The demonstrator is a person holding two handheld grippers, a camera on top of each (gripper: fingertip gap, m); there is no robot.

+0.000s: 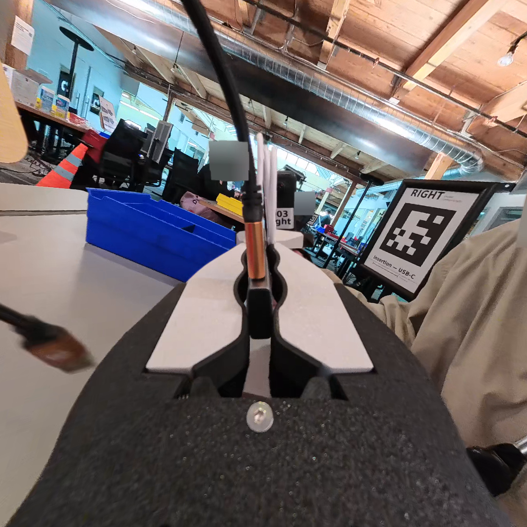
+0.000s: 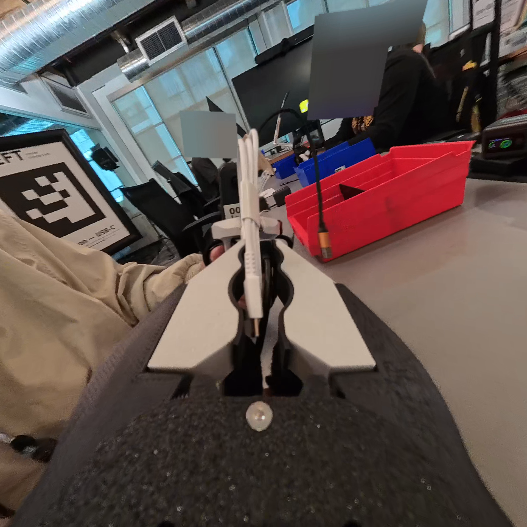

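White cable (image 2: pixel 251 256) pinched in right gripper (image 2: pixel 258 251), seemingly facing left gripper (image 1: pixel 258 256).

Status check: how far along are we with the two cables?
Done: both cables are picked up, the left hand-held gripper shut on the black cable, the right hand-held gripper on the white cable. In hand: they are held close together. Left: the white plug shows a bare tip, joined to nothing.

left gripper (image 1: pixel 258 285): clamps black-orange connector (image 1: pixel 255 253) | right gripper (image 2: pixel 261 288): clamps white cable (image 2: pixel 251 251)
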